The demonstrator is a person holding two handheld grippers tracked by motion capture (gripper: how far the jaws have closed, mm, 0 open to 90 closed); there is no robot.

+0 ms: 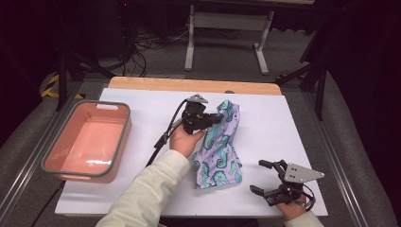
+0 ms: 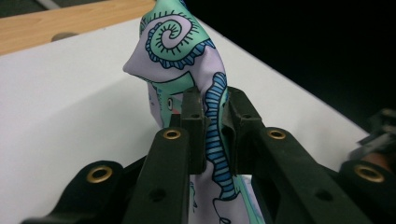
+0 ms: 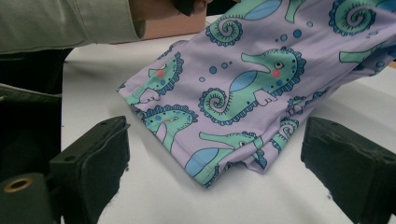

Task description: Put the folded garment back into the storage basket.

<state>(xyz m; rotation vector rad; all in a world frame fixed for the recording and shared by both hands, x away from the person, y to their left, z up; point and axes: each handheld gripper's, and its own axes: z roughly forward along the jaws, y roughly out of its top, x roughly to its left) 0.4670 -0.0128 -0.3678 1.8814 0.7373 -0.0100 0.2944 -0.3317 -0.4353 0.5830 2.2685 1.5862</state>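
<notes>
Seahorse-print cloth (image 1: 218, 150), lilac with teal figures, mid-bench on white bench (image 1: 142, 113) cover. Upper end lifted off surface, pinched in left hand-held gripper (image 1: 213, 118); lower end lying folded on bench near front edge. Left gripper view: jaws pressed together on a bunched fold of cloth (image 2: 187, 56), blue striped band running between pads. Right hand-held gripper (image 1: 262, 177) low at front right, jaws spread wide, nothing between them, just beside cloth's lower corner, not touching. Right gripper view: cloth's folded corner (image 3: 233, 107) between and beyond open jaws. Pink tub (image 1: 52, 161) with grey rim at left edge, well apart from cloth. Pale sleeve (image 1: 146, 189) on left forearm.
</notes>
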